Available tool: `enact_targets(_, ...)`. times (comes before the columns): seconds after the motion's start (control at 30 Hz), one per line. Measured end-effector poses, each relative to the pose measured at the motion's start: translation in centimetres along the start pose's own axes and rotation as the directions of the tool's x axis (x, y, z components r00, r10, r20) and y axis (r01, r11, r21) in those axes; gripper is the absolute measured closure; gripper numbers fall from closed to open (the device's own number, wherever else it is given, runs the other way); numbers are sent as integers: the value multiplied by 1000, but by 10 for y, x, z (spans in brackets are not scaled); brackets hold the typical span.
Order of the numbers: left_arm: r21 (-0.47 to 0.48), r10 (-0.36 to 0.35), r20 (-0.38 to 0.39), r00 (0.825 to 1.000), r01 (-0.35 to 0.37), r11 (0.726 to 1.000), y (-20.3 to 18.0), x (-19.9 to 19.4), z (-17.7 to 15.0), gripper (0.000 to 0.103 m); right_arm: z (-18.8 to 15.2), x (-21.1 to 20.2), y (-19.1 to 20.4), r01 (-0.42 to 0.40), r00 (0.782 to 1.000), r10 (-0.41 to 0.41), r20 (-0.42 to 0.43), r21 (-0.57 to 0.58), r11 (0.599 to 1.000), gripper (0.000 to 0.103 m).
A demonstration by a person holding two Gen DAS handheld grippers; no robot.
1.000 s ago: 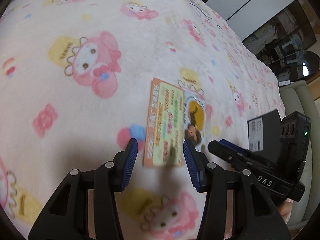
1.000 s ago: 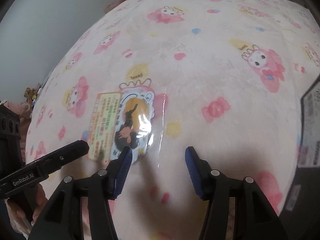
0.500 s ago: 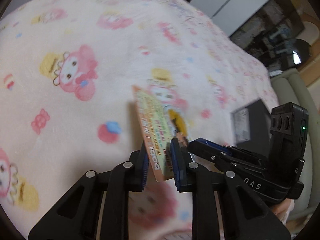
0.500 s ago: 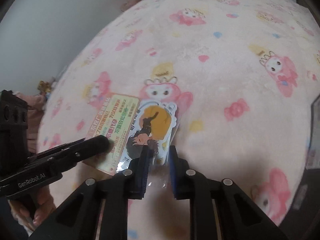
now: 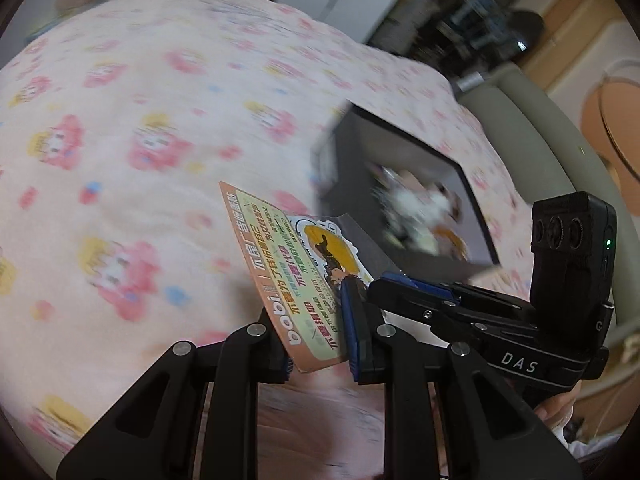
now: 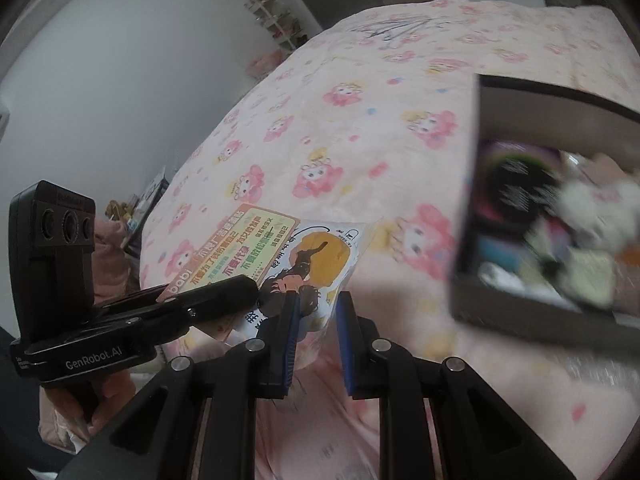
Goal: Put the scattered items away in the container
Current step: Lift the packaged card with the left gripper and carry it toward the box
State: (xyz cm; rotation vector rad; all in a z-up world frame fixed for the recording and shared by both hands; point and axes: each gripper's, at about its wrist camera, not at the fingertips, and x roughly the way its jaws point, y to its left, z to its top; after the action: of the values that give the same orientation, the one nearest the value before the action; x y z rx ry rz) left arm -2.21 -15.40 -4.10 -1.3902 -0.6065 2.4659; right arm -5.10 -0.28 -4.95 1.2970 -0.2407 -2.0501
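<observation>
A flat packet point(image 5: 280, 272), an orange-edged printed card and a cartoon sticker in a clear sleeve, hangs in the air above the pink blanket point(image 5: 120, 160). My left gripper point(image 5: 316, 344) is shut on the card's near edge. My right gripper point(image 6: 316, 332) is shut on the sleeve's sticker end point(image 6: 312, 256). Each gripper shows in the other's view: the right gripper point(image 5: 384, 284) beside the sticker, the left gripper point(image 6: 240, 292) on the card. The open black box point(image 5: 408, 136) sits just beyond the packet, to the right, blurred, with several items inside; it is also in the right wrist view point(image 6: 520, 320).
The bed's cartoon-print blanket point(image 6: 360, 120) fills most of both views. A beige padded chair point(image 5: 532, 120) and a dark cabinet point(image 5: 460, 12) stand past the bed's right side. A grey wall point(image 6: 100, 80) and a small shelf point(image 6: 276, 20) are at the left.
Both grippers closed on the packet where it lay flat on the blanket, then lifted it and carried it right. The black box has come into fuller view.
</observation>
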Motion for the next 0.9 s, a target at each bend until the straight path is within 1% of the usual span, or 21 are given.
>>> enact_targets(0.07, 10, -41, -39, 998, 42, 999, -22, 16, -13, 84, -19, -21, -16, 35, 999, -35, 14, 20, 999, 87)
enact_targets(0.13, 24, -78, -88, 993, 81, 996, -44, 39, -25, 84, -39, -40, -35, 80, 997, -81, 17, 48, 996, 87)
enact_targets(0.2, 36, -99, -135, 986, 104, 994, -62, 63, -36, 84, -57, -55, -57, 109, 994, -111, 17, 98, 989, 87)
enact_targets(0.3, 39, -106, -202, 974, 116, 992, -80, 95, -48, 83, -77, -66, -93, 123, 992, -127, 10, 190, 974, 87)
enact_targets(0.33, 42, -88, -222, 971, 100, 994, -82, 103, -51, 82, -82, -67, -103, 125, 992, -129, 5, 215, 969, 87)
enact_targets(0.37, 44, -62, -242, 968, 75, 996, -83, 110, -52, 77, -86, -67, -114, 128, 991, -131, -1, 235, 963, 87)
enact_targets(0.4, 49, -24, -264, 964, 38, 998, -81, 116, -53, 72, -91, -66, -122, 140, 990, -142, -10, 248, 959, 87)
enact_targets(0.43, 57, 22, -282, 959, -7, 998, -79, 121, -55, 64, -94, -63, -128, 160, 987, -159, -22, 252, 955, 87)
enact_targets(0.47, 62, 55, -291, 955, -38, 997, -76, 123, -56, 61, -97, -61, -131, 175, 984, -173, -31, 251, 952, 87)
enact_targets(0.5, 63, 73, -298, 952, -57, 996, -73, 122, -57, 60, -100, -60, -135, 187, 982, -182, -41, 256, 948, 87)
enact_targets(0.53, 59, 83, -306, 949, -68, 996, -69, 121, -57, 56, -102, -57, -140, 189, 982, -182, -53, 267, 945, 87)
enact_targets(0.57, 54, 92, -311, 946, -80, 995, -66, 119, -57, 53, -104, -55, -143, 177, 984, -166, -60, 279, 944, 87)
enact_targets(0.63, 55, 119, -301, 946, -107, 993, -61, 111, -55, 52, -104, -52, -148, 131, 991, -119, -58, 303, 944, 87)
enact_targets(0.67, 59, 135, -294, 946, -123, 991, -58, 107, -55, 48, -104, -50, -148, 108, 994, -96, -53, 312, 944, 85)
enact_targets(0.7, 60, 154, -284, 946, -142, 988, -56, 103, -54, 46, -103, -47, -148, 84, 996, -72, -51, 318, 944, 81)
enact_targets(0.77, 50, 172, -256, 951, -165, 985, -50, 95, -50, 45, -100, -41, -146, 57, 998, -41, -55, 321, 945, 75)
enact_targets(0.83, 34, 166, -243, 956, -163, 986, -44, 94, -47, 47, -98, -31, -141, 65, 996, -43, -76, 308, 949, 72)
enact_targets(0.9, 29, 160, -242, 957, -157, 987, -38, 101, -42, 47, -98, -23, -140, 118, 990, -88, -111, 303, 946, 72)
